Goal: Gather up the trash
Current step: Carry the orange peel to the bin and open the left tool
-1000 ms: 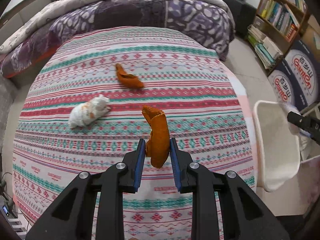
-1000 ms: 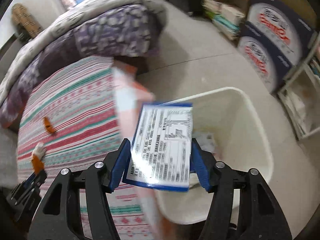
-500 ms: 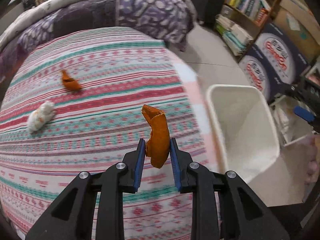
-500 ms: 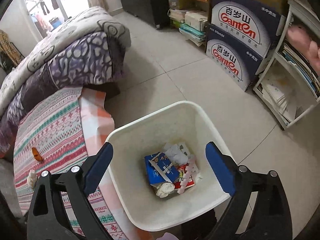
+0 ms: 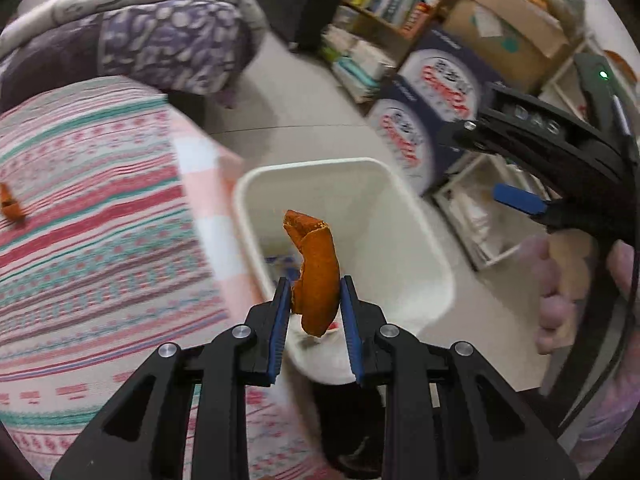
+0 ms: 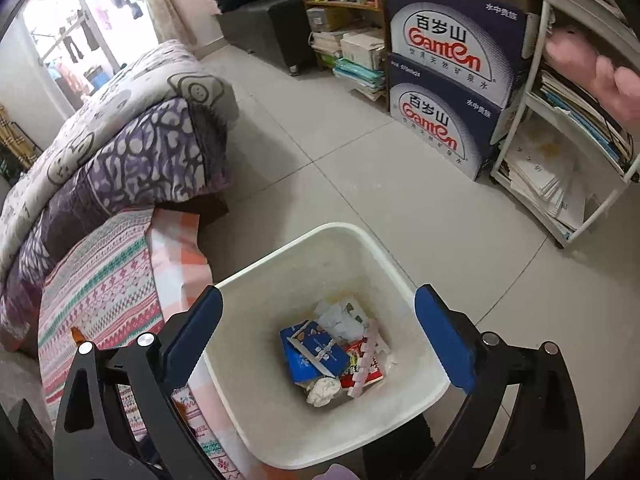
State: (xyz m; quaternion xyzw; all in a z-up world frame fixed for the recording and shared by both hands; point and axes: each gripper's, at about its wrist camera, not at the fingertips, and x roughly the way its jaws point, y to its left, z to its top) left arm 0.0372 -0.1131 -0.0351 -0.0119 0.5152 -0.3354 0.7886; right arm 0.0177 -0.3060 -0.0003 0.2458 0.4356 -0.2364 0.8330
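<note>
The white waste bin [image 6: 404, 280] serves as the landmark, standing on the tiled floor just beside the edge of the striped bed cover [image 5: 92, 208].

An orange peel [image 5: 316, 276] is pinched between the blue pads of the left gripper [image 5: 314, 308], which is pressed together on it. In the left wrist view the peel is seen against the bin's open mouth, so it is judged to be above the bin or nearly so, and not yet let go.

The right gripper [image 6: 316, 336] is spread wide above the bin with its jaws opening; nothing is held between them.

At the bottom of the bin a blue carton [image 6: 310, 354], a red wrapper [image 6: 360, 368] and crumpled white tissue [image 6: 322, 390] are already collected.

A second orange peel [image 5: 10, 208] is left on the bed cover, well apart from the bin. Whether other litter remains on the bed cannot be told, since most of the cover lies outside both views.

The task is judged to be well under way but unfinished: the held peel is to be dropped, and at least one peel is still to be fetched.
</note>
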